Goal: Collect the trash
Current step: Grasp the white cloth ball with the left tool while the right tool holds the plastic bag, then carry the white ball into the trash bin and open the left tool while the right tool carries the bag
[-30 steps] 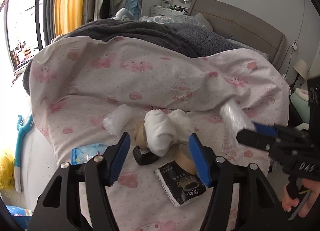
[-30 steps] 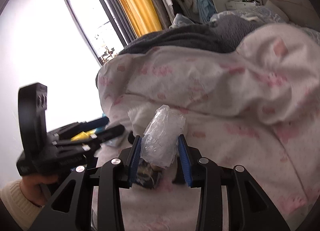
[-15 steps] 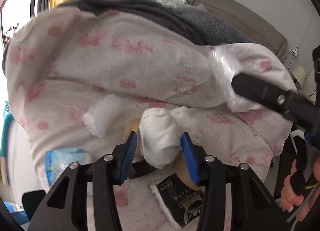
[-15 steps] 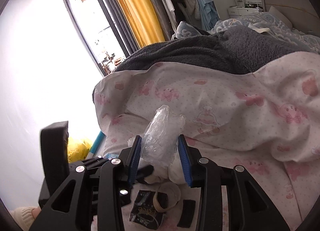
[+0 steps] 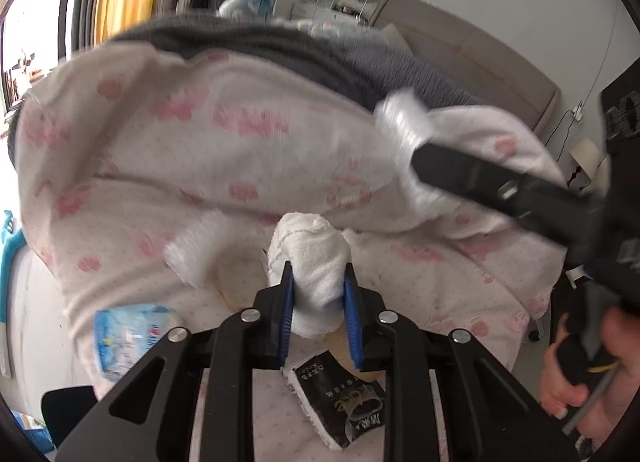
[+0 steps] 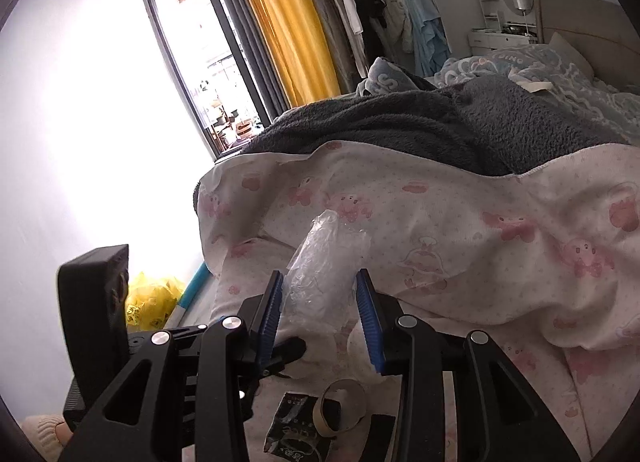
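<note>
White towelling, a wadded cloth, is clamped between the blue pads of the left tool, whose jaws have just been closing onto it; its lower end hangs below the pads, just above the bed's pink-printed quilt. Clear crumpled plastic wrap is gripped between the pads of the right tool, and is held raised over the quilt. In the left wrist view that right tool is seen crossing the upper right, blurred, with the wrap at its tip and a hand on its handle. On the quilt below the left tool a black sachet with a torn end is seen, with a brown tape roll touching it, most plainly in the right wrist view. To the left lie a white bubble-like wad, blurred, and a blue-and-white packet near the quilt's edge. A grey fleece blanket is spread behind the quilt. A yellow bag is seen on the floor beside the bed.
</note>
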